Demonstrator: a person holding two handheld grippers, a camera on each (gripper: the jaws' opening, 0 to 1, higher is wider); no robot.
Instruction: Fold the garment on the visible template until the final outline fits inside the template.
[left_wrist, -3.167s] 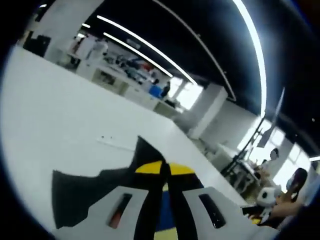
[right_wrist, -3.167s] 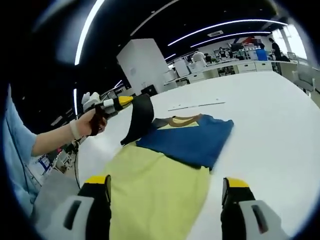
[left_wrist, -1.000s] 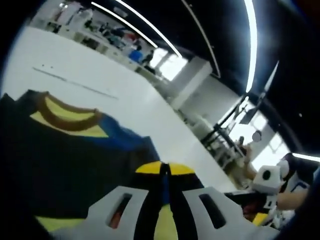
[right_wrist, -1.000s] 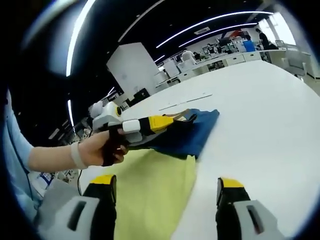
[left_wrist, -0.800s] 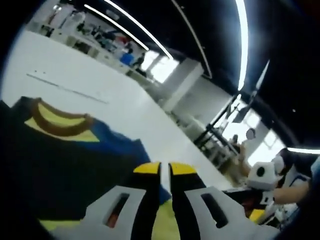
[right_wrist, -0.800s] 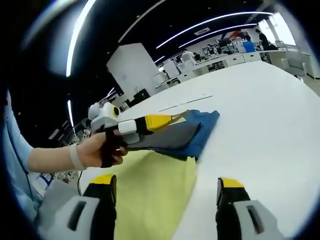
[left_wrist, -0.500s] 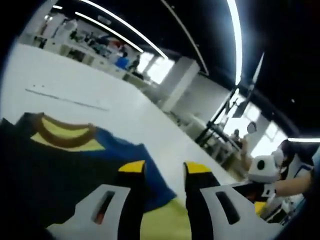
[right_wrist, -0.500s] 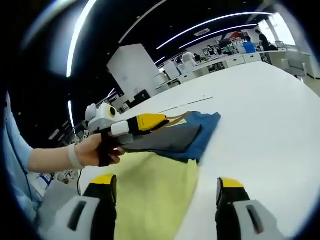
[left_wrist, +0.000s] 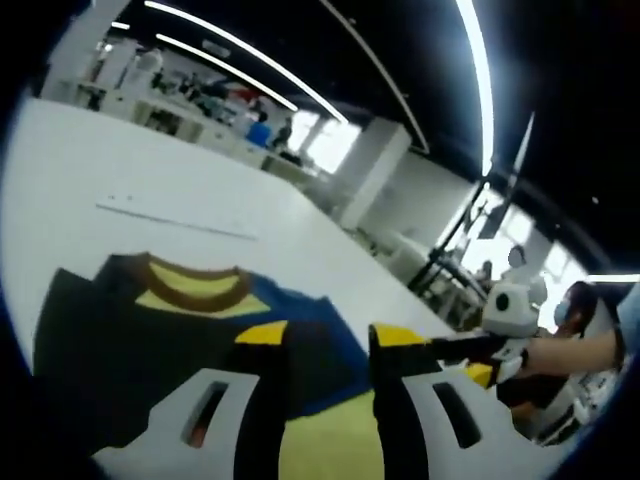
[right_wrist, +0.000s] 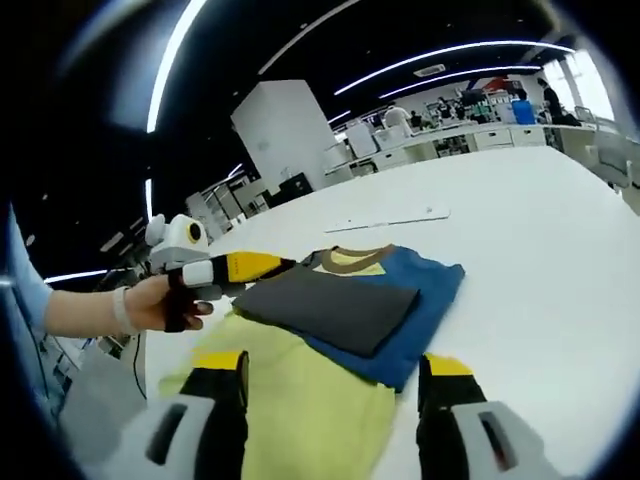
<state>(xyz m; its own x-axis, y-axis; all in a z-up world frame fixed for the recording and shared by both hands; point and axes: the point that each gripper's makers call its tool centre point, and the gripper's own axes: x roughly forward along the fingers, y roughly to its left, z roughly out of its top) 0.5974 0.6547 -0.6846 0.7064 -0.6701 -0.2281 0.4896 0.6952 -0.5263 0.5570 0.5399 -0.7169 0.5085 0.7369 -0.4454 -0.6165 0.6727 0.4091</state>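
A: Where is the garment (right_wrist: 350, 300) at this moment?

B: It lies flat on the white desk (right_wrist: 530, 230), at the centre of the right gripper view. The upper part is blue with a brown collar (right_wrist: 347, 256) toward 12 o'clock, and the lower part is yellow and runs down toward 6 o'clock between the jaws of the right hand-held gripper (right_wrist: 331, 385). A dark grey panel (right_wrist: 325, 305) lies folded over the blue part.

A: And the right hand-held gripper, what does it hold?

B: Nothing. Its two yellow-tipped jaws stand wide apart, above the yellow part of the garment.

A: What about the left hand-held gripper (right_wrist: 272, 265)?

B: In the right gripper view it comes in from 9 o'clock, carried by a hand (right_wrist: 150, 302). Its yellow tip is at the left edge of the dark grey panel, near the collar. I cannot tell whether it touches the cloth there. In the left gripper view its own jaws (left_wrist: 317, 345) are clearly parted, with blue and yellow cloth seen between them and nothing gripped.

A: Is there something else on the desk?

B: A thin pale strip (right_wrist: 388, 222) lies beyond the collar, toward 12 o'clock, apart from the garment. In the left gripper view the right hand-held gripper (left_wrist: 480, 360) shows at 3 o'clock.
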